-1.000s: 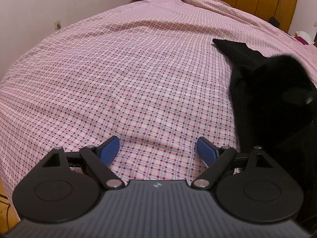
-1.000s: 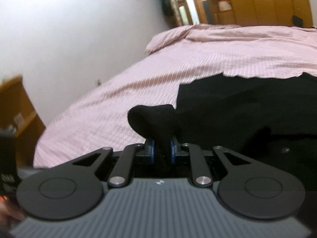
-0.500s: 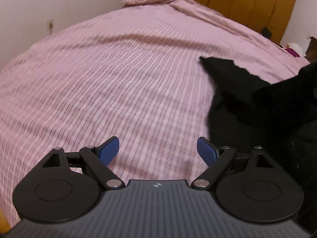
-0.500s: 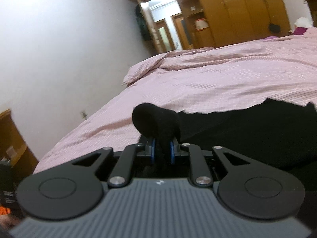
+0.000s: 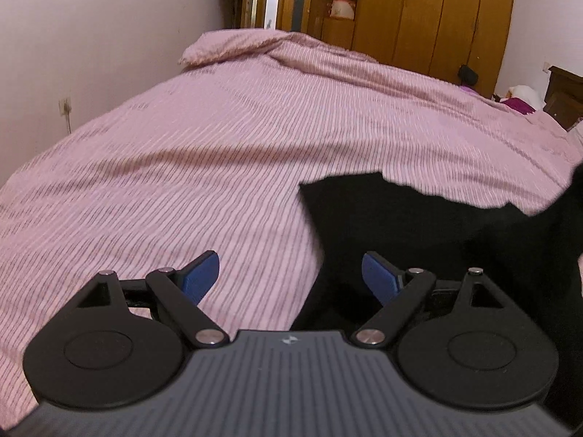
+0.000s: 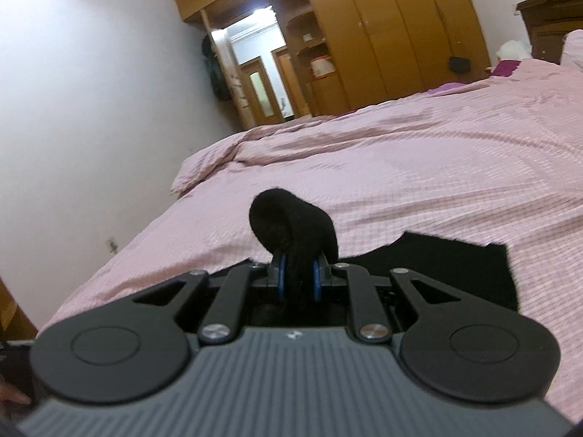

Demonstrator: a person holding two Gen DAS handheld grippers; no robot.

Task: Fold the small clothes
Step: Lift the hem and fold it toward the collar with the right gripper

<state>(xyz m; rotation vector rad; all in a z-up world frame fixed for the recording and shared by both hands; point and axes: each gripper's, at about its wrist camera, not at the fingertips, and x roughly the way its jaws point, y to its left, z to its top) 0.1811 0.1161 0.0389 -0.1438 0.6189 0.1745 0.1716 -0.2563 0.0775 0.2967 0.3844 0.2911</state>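
Lifted higher than a second before on the right gripper (image 6: pixel 298 280), clamped on a bunched edge of the black garment (image 5: pixel 419 225) lying on the bed (image 5: pixel 218 138), probably to fold it over, left gripper (image 5: pixel 289 278) spread wide and empty beside it.

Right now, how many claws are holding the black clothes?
1. The right claw is shut on the black garment. The left claw is open beside it, holding nothing.

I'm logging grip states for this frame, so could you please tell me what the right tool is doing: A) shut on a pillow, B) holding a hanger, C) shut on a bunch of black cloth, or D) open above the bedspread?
C: the right tool has its blue pads pressed on a bunched fold of the black garment.
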